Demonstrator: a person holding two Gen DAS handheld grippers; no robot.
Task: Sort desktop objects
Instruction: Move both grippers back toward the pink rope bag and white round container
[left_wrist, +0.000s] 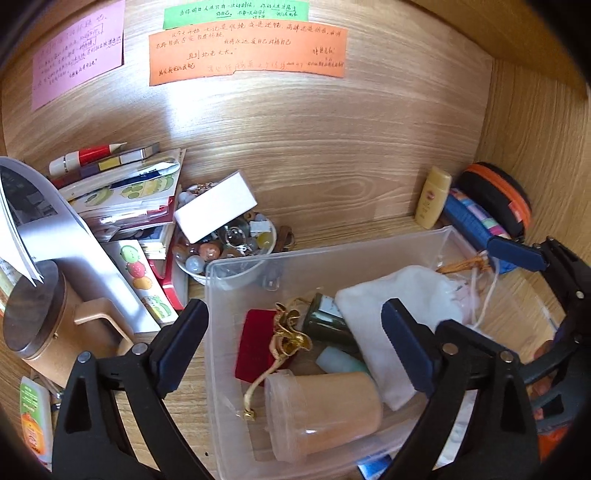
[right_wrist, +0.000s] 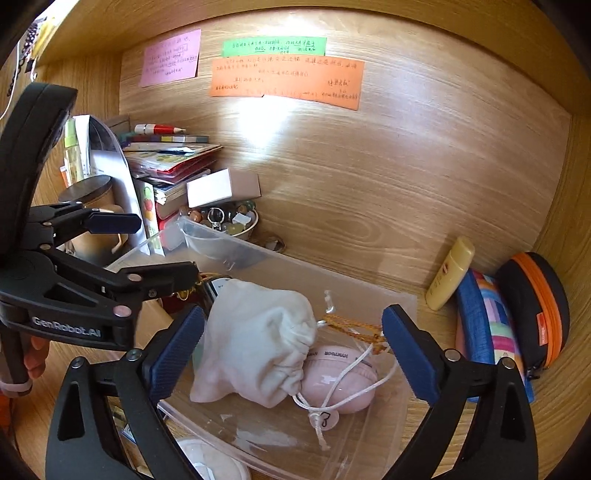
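Fingers (left_wrist: 192, 332) of both grippers spread wide, released, over clear bin (left_wrist: 332, 254); white pouch (right_wrist: 258, 343) lies inside, near right gripper (right_wrist: 291, 354).

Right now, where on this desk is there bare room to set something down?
Bare wood lies between the bead bowl and the yellow bottle, behind the clear bin. The left corner, with books and the mug, is crowded.

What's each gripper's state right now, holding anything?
Left gripper: open, fingers empty above the clear bin.
Right gripper: open, fingers empty, straddling the white pouch.
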